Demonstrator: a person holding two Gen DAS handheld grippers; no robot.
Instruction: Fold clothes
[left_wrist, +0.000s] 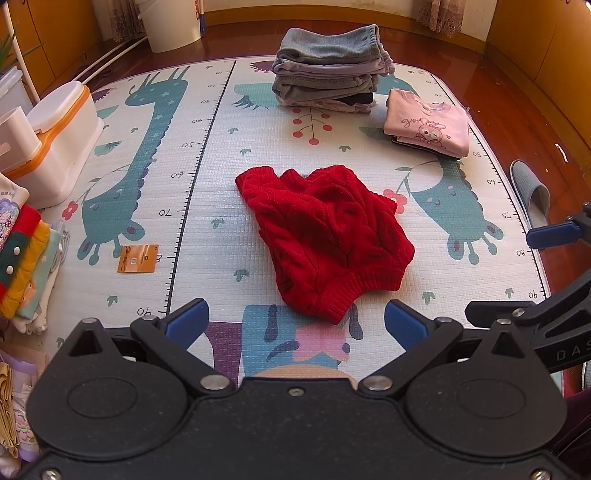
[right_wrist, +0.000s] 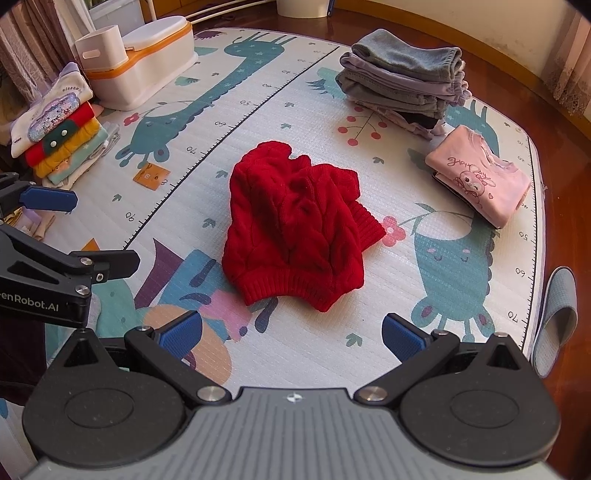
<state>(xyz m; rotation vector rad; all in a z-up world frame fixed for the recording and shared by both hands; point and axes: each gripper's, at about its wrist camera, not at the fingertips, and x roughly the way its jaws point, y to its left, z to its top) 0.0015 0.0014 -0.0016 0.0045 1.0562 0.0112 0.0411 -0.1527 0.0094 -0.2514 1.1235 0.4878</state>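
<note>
1. At the bottom of each wrist view the tongs stand released: the left gripper (left_wrist: 295, 321) and the right gripper (right_wrist: 291, 332) both hold their blue pads wide apart, grasping nothing, above the near edge of the animal-print foam play mat (left_wrist: 207, 177).
2. In the centre of both frames lies the crumpled red cable-knit sweater (left_wrist: 325, 236), ribbed hem nearest, sleeves bunched under it.
3. The step in hand appears to be the start of a new garment: it is not yet spread out. The next move likely calls for each gripper to pinch a hem corner or shoulder and pull the knit flat.
4. At upper right sit a folded pink printed shirt (left_wrist: 428, 125) and, beyond it, a stack of folded grey garments (left_wrist: 328, 70).
</note>
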